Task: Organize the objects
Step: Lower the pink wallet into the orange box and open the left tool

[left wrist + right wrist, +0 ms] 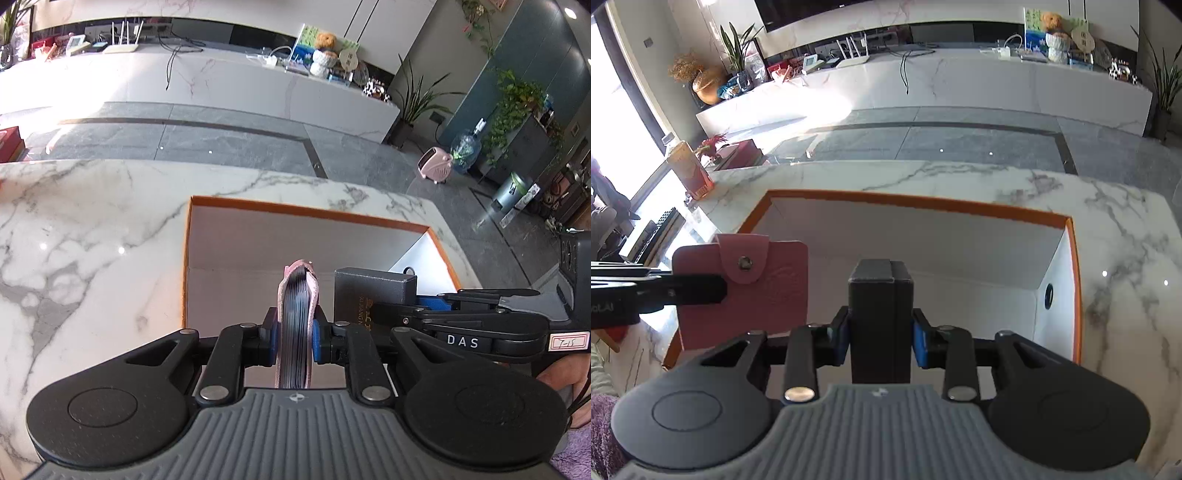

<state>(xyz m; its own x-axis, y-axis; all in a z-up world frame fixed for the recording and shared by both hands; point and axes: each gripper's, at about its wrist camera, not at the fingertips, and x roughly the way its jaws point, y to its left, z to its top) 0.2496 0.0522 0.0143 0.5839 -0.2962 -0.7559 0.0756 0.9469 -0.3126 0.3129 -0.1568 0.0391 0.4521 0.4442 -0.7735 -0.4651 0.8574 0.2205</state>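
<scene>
I had the pink card holder (297, 325) pinched edge-on between the blue pads of my left gripper (294, 339), its snap flap toward the right gripper's camera. Just beside it, my right gripper (880, 338) was clamped on the sides of a dark grey box (880, 317) held upright. Both hung over the open orange-rimmed box (916, 201), whose white inside was bare below them. That box sat on the white marble table (92, 229), with grey floor beyond.
</scene>
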